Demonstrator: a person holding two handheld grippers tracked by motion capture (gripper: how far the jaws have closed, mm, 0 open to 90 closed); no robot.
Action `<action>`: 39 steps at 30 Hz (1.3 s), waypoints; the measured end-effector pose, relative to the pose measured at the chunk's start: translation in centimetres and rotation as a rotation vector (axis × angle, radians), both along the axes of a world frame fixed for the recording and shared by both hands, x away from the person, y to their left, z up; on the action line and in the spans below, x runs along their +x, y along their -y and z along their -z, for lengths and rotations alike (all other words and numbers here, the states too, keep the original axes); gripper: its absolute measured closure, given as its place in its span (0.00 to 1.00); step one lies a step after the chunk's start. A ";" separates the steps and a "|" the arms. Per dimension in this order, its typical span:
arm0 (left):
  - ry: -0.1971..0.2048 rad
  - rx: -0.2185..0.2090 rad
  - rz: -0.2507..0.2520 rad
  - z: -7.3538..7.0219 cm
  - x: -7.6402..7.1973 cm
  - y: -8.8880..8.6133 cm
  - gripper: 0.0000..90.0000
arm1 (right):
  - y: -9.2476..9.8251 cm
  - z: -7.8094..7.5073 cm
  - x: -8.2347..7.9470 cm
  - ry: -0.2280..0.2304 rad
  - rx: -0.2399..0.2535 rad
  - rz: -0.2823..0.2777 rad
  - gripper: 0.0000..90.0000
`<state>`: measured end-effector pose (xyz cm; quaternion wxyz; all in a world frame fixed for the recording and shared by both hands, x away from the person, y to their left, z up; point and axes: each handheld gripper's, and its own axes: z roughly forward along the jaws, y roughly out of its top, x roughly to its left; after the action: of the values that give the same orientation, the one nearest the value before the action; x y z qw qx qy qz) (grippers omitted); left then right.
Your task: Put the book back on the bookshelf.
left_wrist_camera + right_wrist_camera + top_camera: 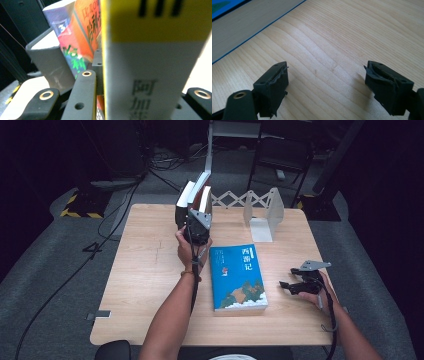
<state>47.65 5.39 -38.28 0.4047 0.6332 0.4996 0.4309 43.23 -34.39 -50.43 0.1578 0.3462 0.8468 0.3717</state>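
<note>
The left hand-held gripper is clamped on a book with a yellow-and-white spine, its jaws pressed against the covers. In the left gripper view the spine rises between the two black jaws, with a yellow band at the top, white below and blurred dark characters on it. In the high view this hand-held gripper is raised at the far middle of the desk, and the book it grips is tilted among the leaning books at the desk's back edge. Just beside the gripped book stands a book with an orange and purple cover, which leans against a grey bookend on its far side.

The right hand-held gripper lies low over the desk near the right front edge, its jaws standing wide apart with nothing between them, just bare wood grain in the right gripper view. A blue book lies flat on the desk between the two forearms, near the right hand-held gripper but apart from it; its page edge shows at the top left of the right gripper view.

Farther back on the right stands a white bookend, joined to a white folding lattice that runs toward the leaning books
</note>
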 end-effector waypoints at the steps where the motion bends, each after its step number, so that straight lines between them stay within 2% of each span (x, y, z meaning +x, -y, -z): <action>1: -0.005 -0.003 0.004 0.1 0.0 -0.1 0.83 | 0.0 0.0 0.0 0.001 0.000 0.001 0.21; 4: -0.021 -0.001 -0.002 0.6 0.8 0.1 0.83 | 0.0 0.0 0.0 0.001 0.002 0.000 0.21; 7: -0.031 -0.021 -0.009 1.1 1.9 0.4 0.83 | 0.0 0.0 0.0 0.001 0.000 0.000 0.21; 11: -0.024 -0.011 -0.004 1.5 2.9 0.9 0.83 | 0.0 0.0 0.0 0.001 0.000 -0.001 0.21; 12: -0.021 -0.014 -0.004 1.7 3.7 1.1 0.83 | 0.0 0.0 0.0 0.002 0.001 -0.002 0.21; 15: -0.026 -0.026 -0.017 1.8 4.3 1.2 0.83 | 0.0 0.0 0.0 0.001 0.000 -0.003 0.21; 23: -0.014 -0.009 -0.025 2.0 5.7 2.2 0.82 | 0.0 0.0 0.0 0.001 0.001 -0.003 0.21; 30: -0.009 -0.010 -0.026 2.2 5.9 2.1 0.79 | 0.0 0.0 0.0 0.001 0.003 -0.004 0.21; 33: -0.004 0.013 -0.014 2.3 5.5 2.2 0.74 | 0.0 0.0 0.1 0.001 0.002 -0.007 0.21; 34: -0.005 0.013 -0.007 2.4 5.2 2.3 0.71 | 0.0 0.0 0.1 0.001 0.002 -0.008 0.21; 39: -0.017 -0.012 0.011 2.5 4.8 1.9 0.69 | 0.0 0.0 0.0 0.001 0.000 -0.006 0.21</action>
<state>52.48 3.50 -40.77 0.4068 0.6371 0.5019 0.4204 43.27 -34.36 -50.44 0.1569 0.3434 0.8478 0.3725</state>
